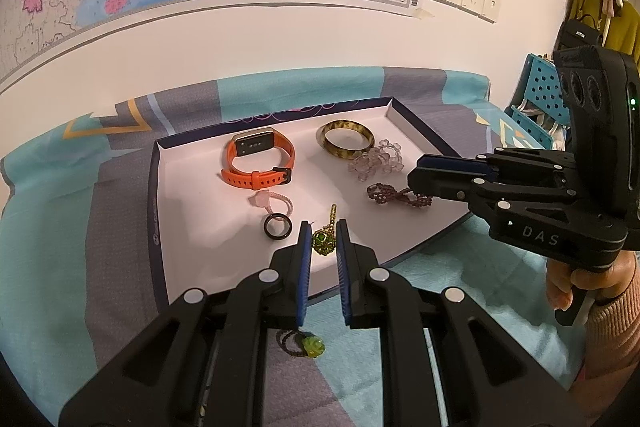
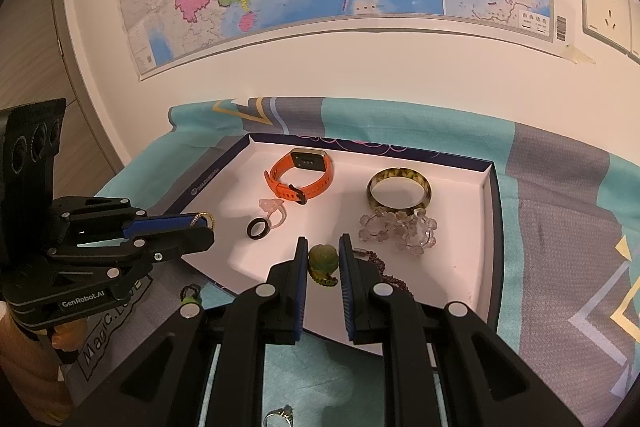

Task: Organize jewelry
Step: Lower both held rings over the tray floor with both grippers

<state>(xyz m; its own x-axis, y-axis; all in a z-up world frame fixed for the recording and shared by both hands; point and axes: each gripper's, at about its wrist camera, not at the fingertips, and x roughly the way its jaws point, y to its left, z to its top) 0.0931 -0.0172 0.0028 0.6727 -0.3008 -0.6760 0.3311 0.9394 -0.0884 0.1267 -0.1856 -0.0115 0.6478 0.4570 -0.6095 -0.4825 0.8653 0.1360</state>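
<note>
Green pieces sit in both sets of jaws, so I judge I am partway through the placing step, with two items hanging over the near part of the white-lined tray (image 1: 154, 187) and neither let go yet. My left gripper (image 1: 322, 227) has its jaws drawn nearly together on a green beaded charm (image 1: 322, 243), whose gold chain pokes out past the fingertips towards the middle of the left wrist view. My right gripper (image 2: 323, 241) looks likewise pinched on a green carved pendant (image 2: 323, 259) low in the centre of its own view, though I cannot be sure how firmly the pads bite. Already lying in the tray are an orange smartwatch (image 1: 258, 161), an amber bangle (image 1: 346, 141), a clear flower-bead bracelet (image 1: 374, 161), a maroon beaded bracelet (image 1: 394, 195), a pink charm ring (image 1: 270, 203) and a black ring (image 1: 275, 225). The next move, as I read it, calls for lowering each piece onto a bare patch of white floor, clear of the black ring and the maroon beads, then spreading the jaws gently so the chain does not snag. On the cloth (image 1: 60, 267) outside the tray wait a beaded ring with a green flower (image 1: 308, 345) and a silver ring (image 2: 280, 418).
</note>
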